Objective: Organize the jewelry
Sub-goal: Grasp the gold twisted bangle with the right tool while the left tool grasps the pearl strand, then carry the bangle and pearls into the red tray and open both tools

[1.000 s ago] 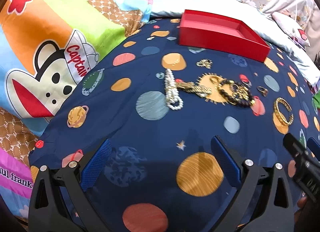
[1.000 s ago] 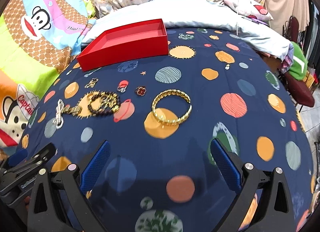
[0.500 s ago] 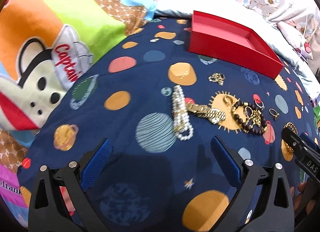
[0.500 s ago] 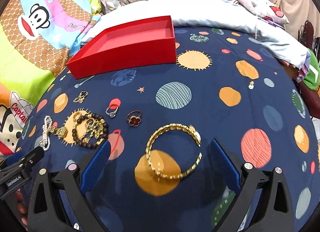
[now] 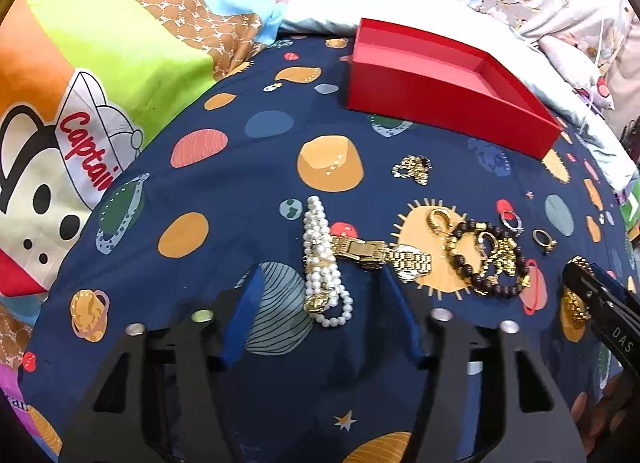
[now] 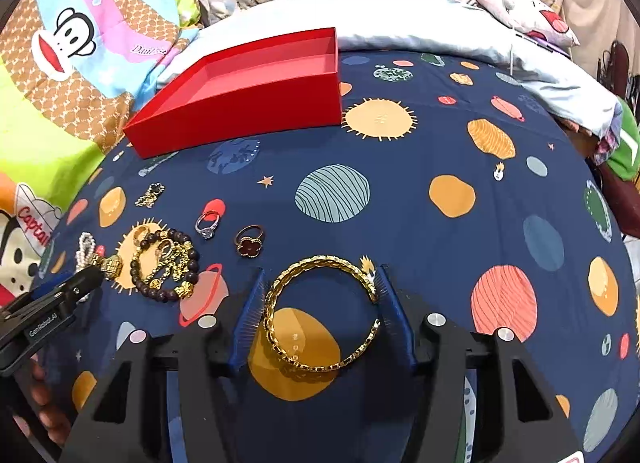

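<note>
Jewelry lies on a navy planet-print bedsheet. In the left wrist view my left gripper is open, its blue fingers on either side of the white pearl bracelet, which overlaps a gold watch. A dark bead bracelet lies to the right. In the right wrist view my right gripper has its jaws partly closed around the gold bangle, both pads close to its rim. The bangle rests on the sheet. The empty red box stands behind.
A silver ring, a red clover ring and a small gold charm lie between the bangle and the box. A monkey-print quilt lies on the left, with pale bedding behind.
Both grippers moved forward and down toward the jewelry. The left jaws narrowed around the pearl bracelet. The right jaws narrowed around the gold bangle.
</note>
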Action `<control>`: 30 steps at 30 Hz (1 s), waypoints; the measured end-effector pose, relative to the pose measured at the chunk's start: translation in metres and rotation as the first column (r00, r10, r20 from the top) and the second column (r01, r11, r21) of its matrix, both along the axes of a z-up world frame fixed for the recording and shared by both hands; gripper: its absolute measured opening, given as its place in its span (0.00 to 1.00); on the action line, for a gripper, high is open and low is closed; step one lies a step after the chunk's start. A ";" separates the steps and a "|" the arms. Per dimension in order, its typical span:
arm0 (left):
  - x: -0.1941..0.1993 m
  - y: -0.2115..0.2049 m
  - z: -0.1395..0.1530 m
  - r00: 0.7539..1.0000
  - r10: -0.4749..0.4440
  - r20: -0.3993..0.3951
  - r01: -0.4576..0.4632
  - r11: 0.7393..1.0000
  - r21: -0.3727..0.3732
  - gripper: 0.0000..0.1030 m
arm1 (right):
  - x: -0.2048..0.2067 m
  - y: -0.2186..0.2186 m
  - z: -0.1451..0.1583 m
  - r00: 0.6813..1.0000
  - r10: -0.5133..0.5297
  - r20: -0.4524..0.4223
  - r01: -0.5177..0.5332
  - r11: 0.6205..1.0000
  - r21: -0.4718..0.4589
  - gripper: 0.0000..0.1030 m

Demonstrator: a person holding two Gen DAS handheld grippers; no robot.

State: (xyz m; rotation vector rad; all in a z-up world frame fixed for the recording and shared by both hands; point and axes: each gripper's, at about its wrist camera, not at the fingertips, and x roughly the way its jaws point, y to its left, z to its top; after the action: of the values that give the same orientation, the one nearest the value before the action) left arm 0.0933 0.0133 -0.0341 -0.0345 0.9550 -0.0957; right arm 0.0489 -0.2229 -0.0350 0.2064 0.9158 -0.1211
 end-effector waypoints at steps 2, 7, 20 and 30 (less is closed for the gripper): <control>-0.001 0.001 0.001 1.000 -0.015 -0.003 0.015 1.000 -0.014 0.30 | -0.003 0.000 0.001 1.000 -0.001 0.002 0.001 1.000 0.017 0.53; -0.008 0.010 0.005 0.999 -0.027 -0.016 0.026 0.997 -0.070 0.16 | -0.016 0.001 0.004 1.000 -0.008 0.007 0.007 0.998 0.059 0.52; -0.048 0.024 0.044 0.997 -0.065 0.050 0.070 0.990 -0.119 0.15 | -0.055 0.002 0.029 0.999 -0.007 0.053 0.002 0.995 0.100 0.52; -0.023 0.001 0.092 0.983 -0.121 0.141 0.139 0.982 -0.126 0.15 | -0.024 -0.004 0.075 0.988 0.035 0.149 -0.047 0.996 0.077 0.52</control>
State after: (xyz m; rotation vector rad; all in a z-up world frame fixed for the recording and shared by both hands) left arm 0.0700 0.0143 0.0577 -0.0895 0.8156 -0.2803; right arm 0.0252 -0.2267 0.0398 0.2673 0.7780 -0.0301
